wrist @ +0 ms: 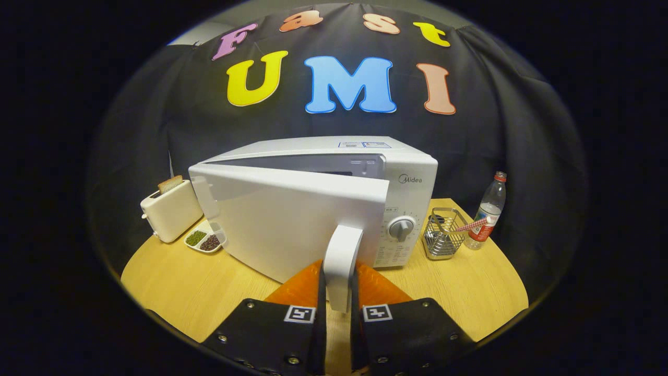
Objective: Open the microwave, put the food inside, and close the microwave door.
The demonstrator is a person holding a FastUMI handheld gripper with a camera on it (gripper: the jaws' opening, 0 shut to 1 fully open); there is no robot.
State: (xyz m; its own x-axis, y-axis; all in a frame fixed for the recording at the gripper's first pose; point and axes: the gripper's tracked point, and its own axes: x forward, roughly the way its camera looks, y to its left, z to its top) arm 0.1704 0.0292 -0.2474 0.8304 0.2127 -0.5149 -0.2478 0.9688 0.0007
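One white microwave [365, 172] stands mid-tabletop [172, 292], its door [292, 219] swung partly open toward the camera, hinged on the left side, a dark gap showing above the door's top edge. The door is plain white; its upright handle [342, 263] sits between the jaws, which are clenched on it, one finger pressing each side, gripper [338, 284] low over the near tabletop edge. One round dial [401, 228] is on the panel right of the door.

Left of the door, well apart from it, stands one toaster [171, 210] near the tabletop's left rim, with what looks like one bread slice [170, 184] poking up from the slot. Between toaster and microwave lies one small dish [205, 240] with two compartments, green bits in one, dark bits in the other. Right of the microwave is one wire basket [442, 235], and just beside it one clear bottle [486, 216]. Bare wood lies open ahead-left and ahead-right of the fingers.
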